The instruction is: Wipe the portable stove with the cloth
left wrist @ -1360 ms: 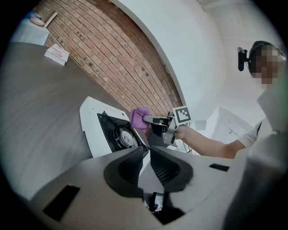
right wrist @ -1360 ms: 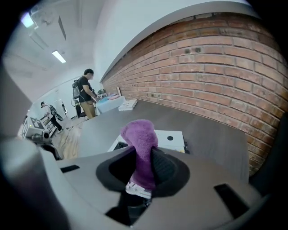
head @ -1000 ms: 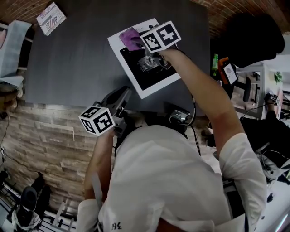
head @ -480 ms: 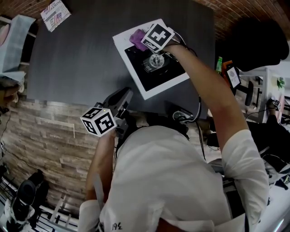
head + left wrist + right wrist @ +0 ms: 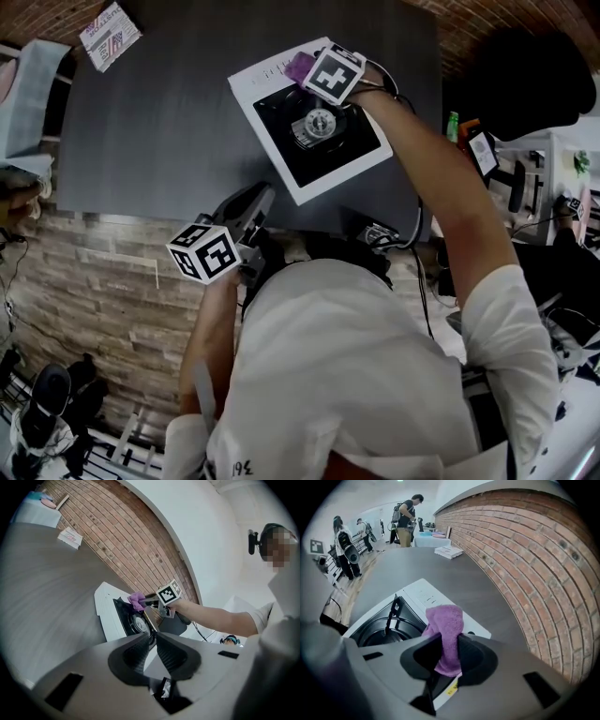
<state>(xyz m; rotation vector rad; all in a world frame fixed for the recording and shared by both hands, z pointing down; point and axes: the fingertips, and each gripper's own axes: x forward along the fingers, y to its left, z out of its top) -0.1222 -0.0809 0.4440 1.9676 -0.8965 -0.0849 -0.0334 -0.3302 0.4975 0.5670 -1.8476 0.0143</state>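
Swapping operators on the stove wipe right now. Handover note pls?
Right gripper: shut on the purple cloth, holding it at the far white edge of the stove.
Left gripper: jaws all but together, nothing between them, held back by the near edge of the table, off the stove.
Stove: sits at an angle on the dark table, burner in the middle of its black top.
Done: the cloth is in the gripper and at the stove. How much has been wiped doesn't show.
Left: probably the rest of the white rim and the black top round the burner.
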